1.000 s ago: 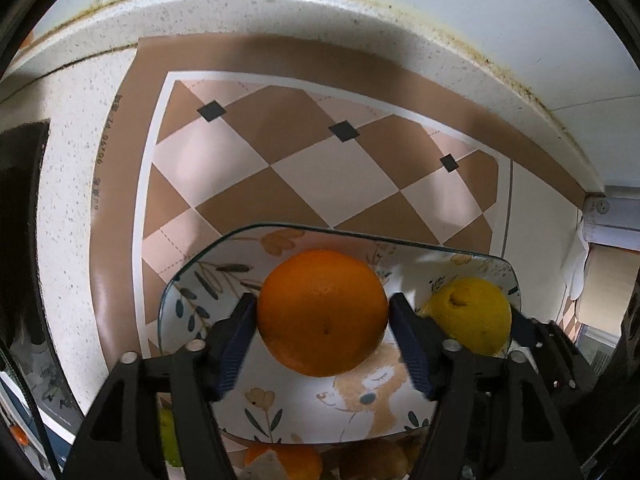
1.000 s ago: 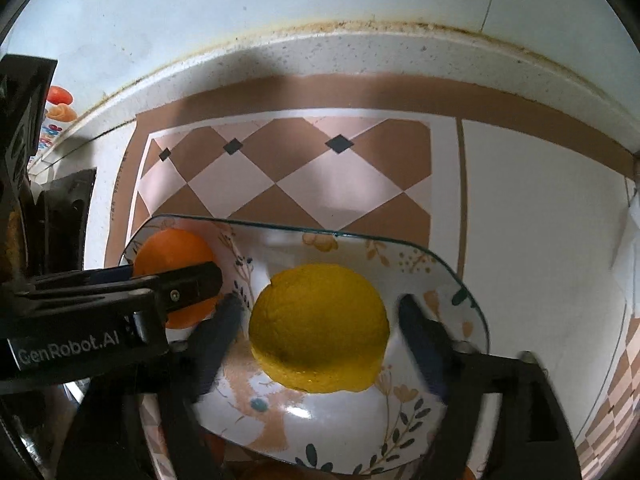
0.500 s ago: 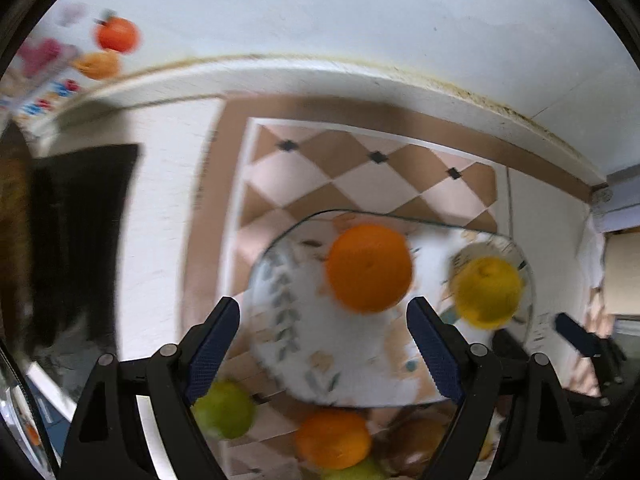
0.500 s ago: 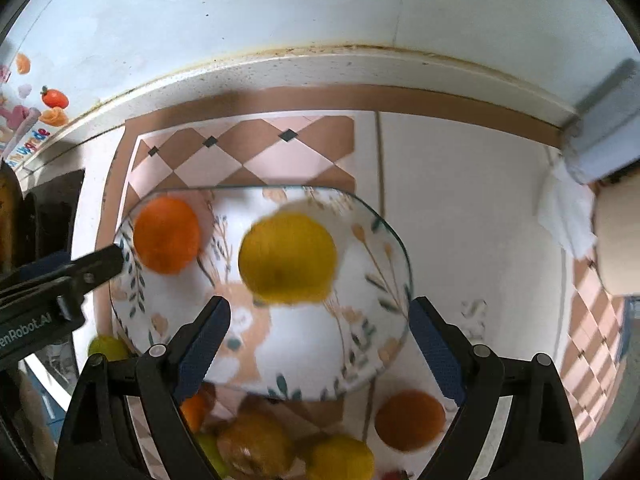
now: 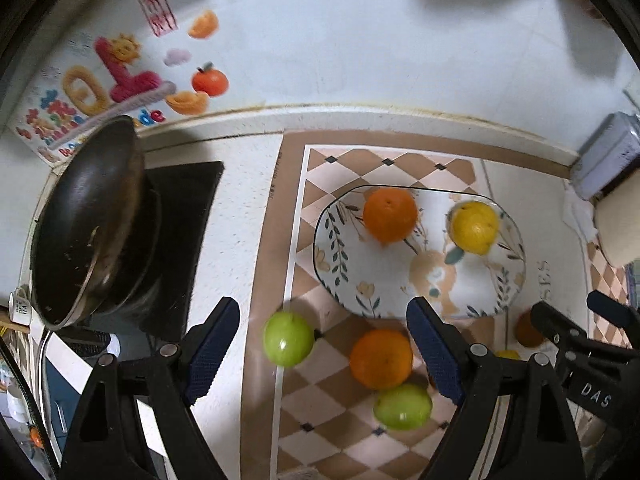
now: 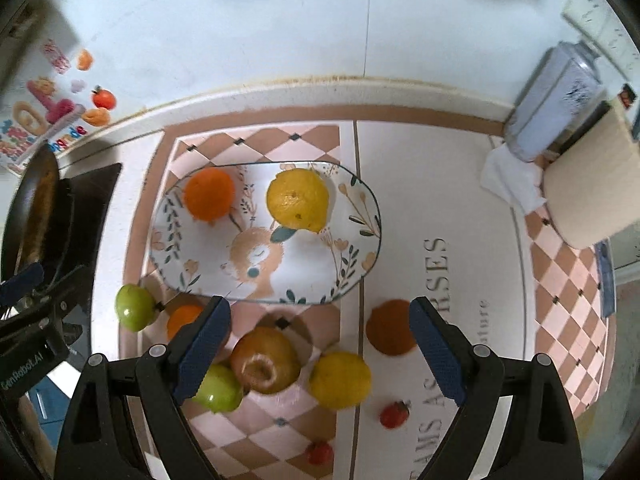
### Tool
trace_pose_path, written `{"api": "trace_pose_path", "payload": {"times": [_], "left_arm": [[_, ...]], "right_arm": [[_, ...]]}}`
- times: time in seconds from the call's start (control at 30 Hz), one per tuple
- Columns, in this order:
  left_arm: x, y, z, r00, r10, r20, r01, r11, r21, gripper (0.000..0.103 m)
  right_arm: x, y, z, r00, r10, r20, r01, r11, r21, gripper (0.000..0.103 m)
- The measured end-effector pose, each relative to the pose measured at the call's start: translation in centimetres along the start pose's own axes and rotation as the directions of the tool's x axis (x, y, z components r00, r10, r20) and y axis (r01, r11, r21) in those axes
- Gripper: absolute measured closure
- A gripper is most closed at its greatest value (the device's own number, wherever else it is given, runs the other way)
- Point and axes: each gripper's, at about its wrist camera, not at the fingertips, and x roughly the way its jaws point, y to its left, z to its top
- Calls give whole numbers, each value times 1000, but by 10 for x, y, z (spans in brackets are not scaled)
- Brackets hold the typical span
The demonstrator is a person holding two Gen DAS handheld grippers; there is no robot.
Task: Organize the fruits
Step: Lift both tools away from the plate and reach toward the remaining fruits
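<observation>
An oval floral plate (image 5: 352, 280) (image 6: 360, 216) lies on the checkered mat. On it sit an orange (image 5: 389, 215) (image 6: 209, 195) and a yellow lemon (image 5: 474, 227) (image 6: 298, 199). Loose fruit lies in front of the plate: a green apple (image 5: 288, 338) (image 6: 134, 307), an orange (image 5: 381, 358), a second green apple (image 5: 402, 406) (image 6: 218, 390), a brown pomegranate-like fruit (image 6: 265, 360), a lemon (image 6: 340, 380), a dark orange (image 6: 390, 327) and two small red fruits (image 6: 394, 414). My left gripper (image 5: 324, 350) and right gripper (image 6: 320, 350) are both open, empty, raised above the loose fruit.
A black pan (image 5: 88, 216) sits on a dark stove (image 5: 180, 216) at the left. A grey canister (image 6: 556, 100), a white cloth (image 6: 510, 180) and a beige container (image 6: 596, 192) stand at the back right. The wall (image 5: 360, 40) runs behind the counter.
Both grippers have let go of their fruit, the orange and the lemon, which now rest on the plate. Both grippers pulled back and up, so the loose fruit and the stove came into view.
</observation>
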Motion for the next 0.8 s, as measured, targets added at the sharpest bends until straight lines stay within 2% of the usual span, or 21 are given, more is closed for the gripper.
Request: {"api": "trace_pose_path", "payload": {"times": [0.37, 0.63, 0.8], "left_arm": [[-84, 6, -47, 991, -50, 123, 50, 999, 5, 18], [-121, 10, -72, 982, -71, 174, 70, 997, 13, 18], [-137, 15, -84, 978, -88, 191, 86, 996, 18, 18]], "right_arm": [[-93, 1, -56, 991, 21, 134, -21, 1000, -1, 10], [-147, 7, -85, 978, 27, 209, -24, 1000, -17, 10], [-166, 7, -97, 971, 36, 235, -34, 999, -11, 10]]}}
